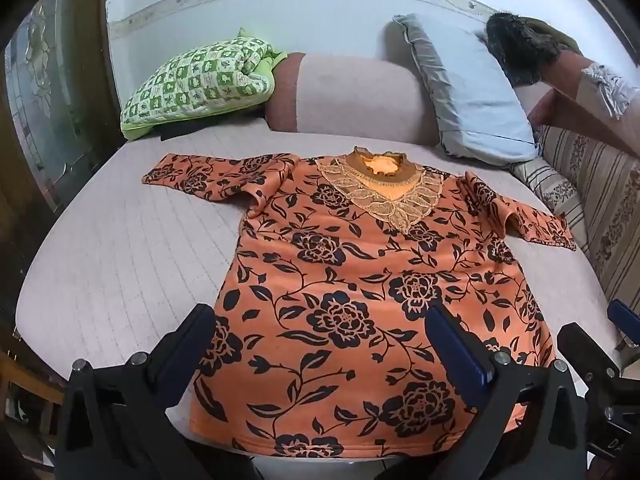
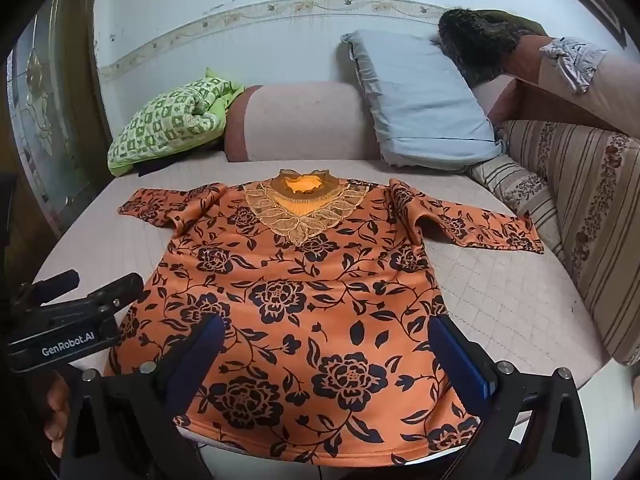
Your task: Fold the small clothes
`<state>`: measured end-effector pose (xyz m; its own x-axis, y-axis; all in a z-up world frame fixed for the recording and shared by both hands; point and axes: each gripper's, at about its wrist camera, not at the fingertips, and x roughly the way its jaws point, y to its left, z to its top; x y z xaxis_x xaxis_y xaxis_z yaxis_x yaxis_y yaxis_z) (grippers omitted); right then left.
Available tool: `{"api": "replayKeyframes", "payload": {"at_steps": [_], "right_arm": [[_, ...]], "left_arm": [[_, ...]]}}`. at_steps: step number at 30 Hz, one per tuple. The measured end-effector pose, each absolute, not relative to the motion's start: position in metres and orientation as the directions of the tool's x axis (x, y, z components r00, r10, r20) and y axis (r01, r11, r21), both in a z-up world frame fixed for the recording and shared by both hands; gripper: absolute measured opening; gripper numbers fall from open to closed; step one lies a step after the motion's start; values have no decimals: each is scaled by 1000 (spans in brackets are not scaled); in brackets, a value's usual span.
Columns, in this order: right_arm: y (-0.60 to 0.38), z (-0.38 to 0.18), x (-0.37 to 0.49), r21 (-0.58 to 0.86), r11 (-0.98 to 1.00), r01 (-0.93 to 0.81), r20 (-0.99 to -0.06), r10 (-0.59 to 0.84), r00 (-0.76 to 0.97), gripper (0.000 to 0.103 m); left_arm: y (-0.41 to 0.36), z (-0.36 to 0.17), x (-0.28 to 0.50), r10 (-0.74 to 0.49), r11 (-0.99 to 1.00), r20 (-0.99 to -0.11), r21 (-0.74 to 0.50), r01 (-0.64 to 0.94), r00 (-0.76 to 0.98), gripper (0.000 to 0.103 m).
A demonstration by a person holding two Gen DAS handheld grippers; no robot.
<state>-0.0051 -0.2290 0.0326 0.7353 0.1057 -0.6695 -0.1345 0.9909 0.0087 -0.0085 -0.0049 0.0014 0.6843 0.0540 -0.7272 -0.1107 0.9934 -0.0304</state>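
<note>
Left wrist view: the left gripper (image 1: 320, 344) hangs spread wide and empty, the orange floral blouse (image 1: 360, 280) lying flat on the bed (image 1: 120, 240) ahead of its fingers.

Right wrist view: the right gripper (image 2: 326, 352) is likewise spread, the blouse ahead, the left gripper off to its left.

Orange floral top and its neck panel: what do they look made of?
Orange floral top: likely a soft, matte knit or fleece; it lies limp with a faint sheen and a printed black pattern. Neck panel: seemingly sheer gold lace; leaf-shaped openwork shows.
</note>
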Motion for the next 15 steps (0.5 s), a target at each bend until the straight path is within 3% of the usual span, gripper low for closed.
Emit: {"api": "replayKeyframes", "payload": {"at_steps": [15], "right_arm": [[-223,28,-4,19,991,-130,-660,110,743,103]], "left_arm": [[-7,-11,-6,41,993,-749,-43,-111,661,103]]}}
